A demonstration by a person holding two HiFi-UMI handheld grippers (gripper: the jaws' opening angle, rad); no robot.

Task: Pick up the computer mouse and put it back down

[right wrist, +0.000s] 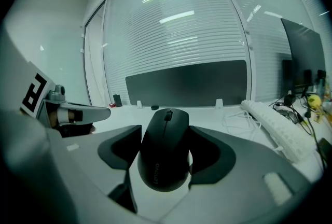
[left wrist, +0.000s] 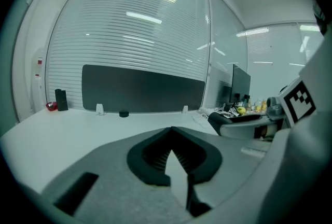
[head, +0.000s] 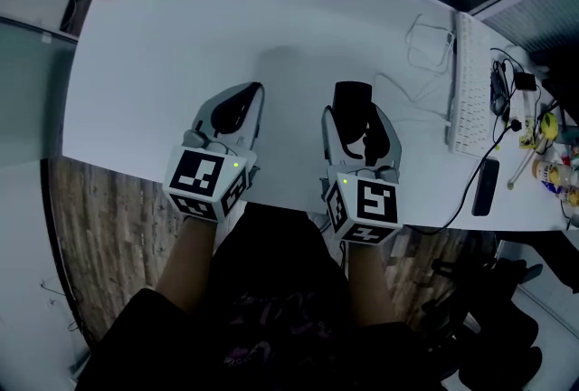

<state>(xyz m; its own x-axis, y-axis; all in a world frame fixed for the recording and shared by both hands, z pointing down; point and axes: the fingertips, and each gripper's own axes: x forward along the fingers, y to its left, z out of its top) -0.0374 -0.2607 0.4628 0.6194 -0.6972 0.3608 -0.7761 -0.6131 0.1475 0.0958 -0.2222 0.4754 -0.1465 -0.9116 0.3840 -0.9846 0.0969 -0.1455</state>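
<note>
Black, smooth plastic, the computer mouse (right wrist: 165, 137) sits at lower centre in the right gripper view, clamped by its flanks in the right gripper (head: 359, 127). It is probably light, rigid and slippery. The left gripper (left wrist: 172, 137) is closed and empty.

"Lenovo" brand mark on the computer mouse (right wrist: 165, 151)

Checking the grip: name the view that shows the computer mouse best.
Right gripper view: the mouse fills the centre, clamped in the right claw, wheel showing. Head view shows it small from above, partly hidden by that claw. Left gripper view gives no clear sight of it.
</note>
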